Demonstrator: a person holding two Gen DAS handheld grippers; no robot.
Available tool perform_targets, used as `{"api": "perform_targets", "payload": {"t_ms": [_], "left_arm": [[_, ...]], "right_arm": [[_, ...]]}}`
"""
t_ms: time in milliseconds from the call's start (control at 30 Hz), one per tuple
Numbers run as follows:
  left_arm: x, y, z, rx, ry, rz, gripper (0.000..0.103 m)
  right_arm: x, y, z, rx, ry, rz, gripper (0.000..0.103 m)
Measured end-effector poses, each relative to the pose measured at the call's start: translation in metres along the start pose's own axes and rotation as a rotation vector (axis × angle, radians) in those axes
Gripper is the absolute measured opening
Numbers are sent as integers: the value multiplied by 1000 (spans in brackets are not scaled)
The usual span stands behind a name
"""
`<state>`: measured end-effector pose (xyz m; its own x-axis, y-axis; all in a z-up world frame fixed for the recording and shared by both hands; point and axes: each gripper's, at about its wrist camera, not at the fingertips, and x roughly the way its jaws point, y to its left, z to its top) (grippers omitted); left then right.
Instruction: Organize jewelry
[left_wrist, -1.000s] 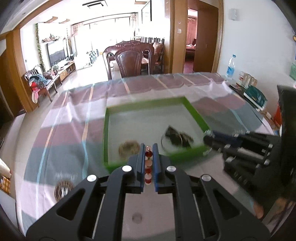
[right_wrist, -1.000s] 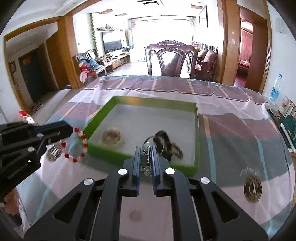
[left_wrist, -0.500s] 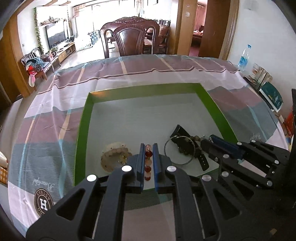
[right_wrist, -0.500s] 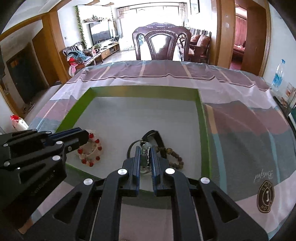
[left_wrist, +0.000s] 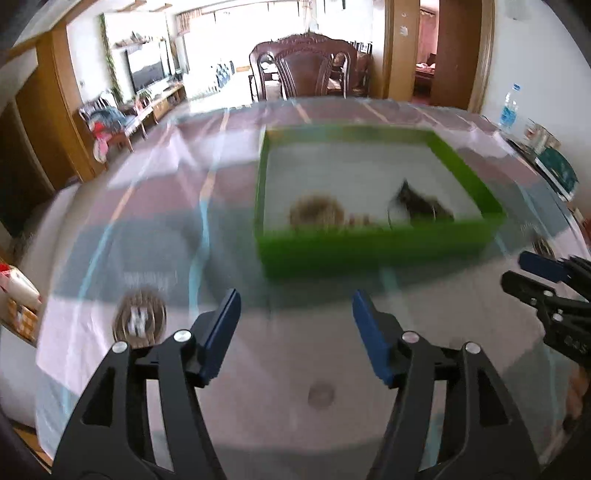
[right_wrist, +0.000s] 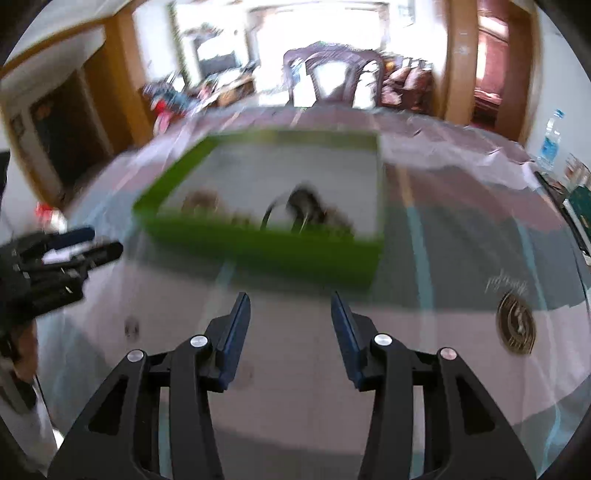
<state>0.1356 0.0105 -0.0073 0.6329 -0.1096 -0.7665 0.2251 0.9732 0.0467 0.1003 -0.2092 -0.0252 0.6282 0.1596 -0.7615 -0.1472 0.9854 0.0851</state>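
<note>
Cloth logo (left_wrist: 139, 320) reads "H". One tray (left_wrist: 373, 251). Left gripper (left_wrist: 293, 317) and right gripper (right_wrist: 290, 319) just opened, both empty.

A bright green tray (left_wrist: 373, 251) with a pale grey floor sits on a pink-and-grey striped tablecloth (left_wrist: 155, 206).

place: home, open dining and living room | carved wooden dining chair (left_wrist: 308, 66) at far edge of cloth-covered counter (left_wrist: 155, 206) | television (left_wrist: 146, 72) on low cabinet by bright windows | wooden door frames (left_wrist: 391, 51) | water bottle (left_wrist: 509, 107) at right edge
</note>
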Motion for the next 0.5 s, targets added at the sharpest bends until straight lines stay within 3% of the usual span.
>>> {"api": "perform_targets", "payload": {"t_ms": [200, 500], "left_arm": [[11, 18, -51, -59, 89, -19, 63], [10, 5, -67, -7, 99, -36, 60]], "right_arm": [[28, 36, -31, -112, 118, 20, 45], [41, 57, -43, -139, 143, 7, 45]]}}
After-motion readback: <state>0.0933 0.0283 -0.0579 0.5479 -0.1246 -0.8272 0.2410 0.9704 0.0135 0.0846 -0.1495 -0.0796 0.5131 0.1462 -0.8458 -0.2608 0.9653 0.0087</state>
